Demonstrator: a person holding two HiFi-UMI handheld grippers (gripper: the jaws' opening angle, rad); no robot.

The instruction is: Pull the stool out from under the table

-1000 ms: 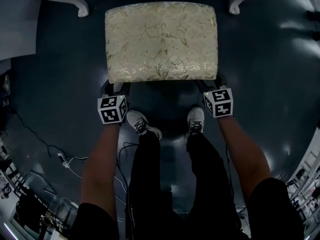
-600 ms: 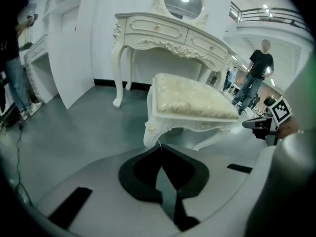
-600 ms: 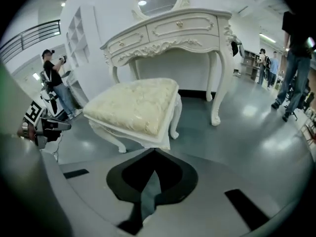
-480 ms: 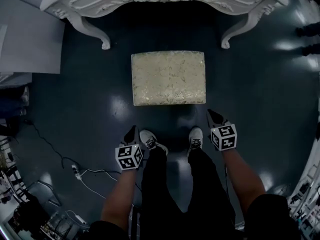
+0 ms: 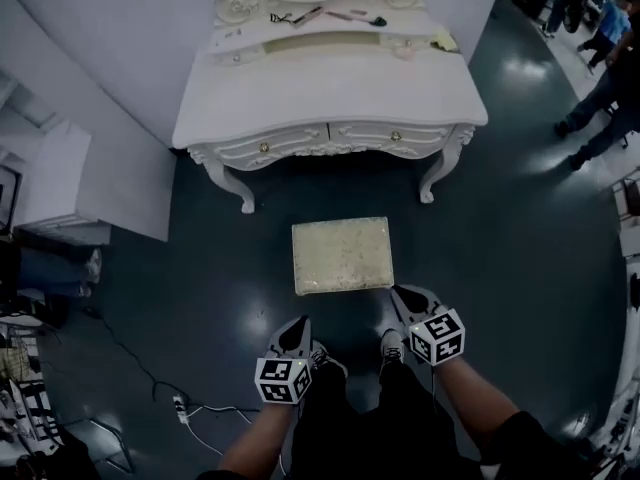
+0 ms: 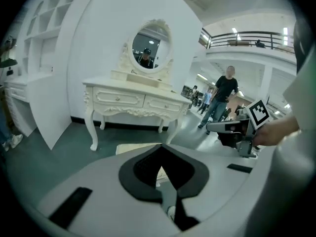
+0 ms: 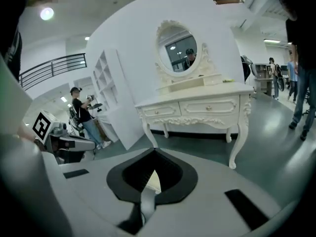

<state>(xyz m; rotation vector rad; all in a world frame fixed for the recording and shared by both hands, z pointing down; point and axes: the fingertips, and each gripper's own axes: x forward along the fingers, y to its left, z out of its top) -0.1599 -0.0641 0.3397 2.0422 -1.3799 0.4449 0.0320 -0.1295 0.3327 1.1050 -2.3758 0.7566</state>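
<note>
The stool (image 5: pixel 342 255), with a cream floral cushion, stands on the dark floor in front of the white dressing table (image 5: pixel 330 98), clear of its legs. My left gripper (image 5: pixel 299 324) hovers near the person's left shoe, apart from the stool, jaws shut on nothing. My right gripper (image 5: pixel 399 292) is by the stool's near right corner, also shut and empty; whether it touches the stool I cannot tell. In the left gripper view the shut gripper (image 6: pixel 160 147) points toward the table (image 6: pixel 133 100), with the stool (image 6: pixel 132 148) low ahead. The right gripper view shows the shut gripper (image 7: pixel 154 150) toward the table (image 7: pixel 197 107).
An oval mirror (image 7: pixel 179 46) tops the table. White panels and shelving (image 5: pixel 60 178) stand at the left. Cables and a power strip (image 5: pixel 182 404) lie on the floor at lower left. People (image 5: pixel 600 78) stand at the far right. The person's shoes (image 5: pixel 330 360) are just behind the stool.
Both grippers have left the stool's front corners and drawn back toward the person. Their jaws have gone from open to shut. The head view has pulled back, now showing the whole table.
</note>
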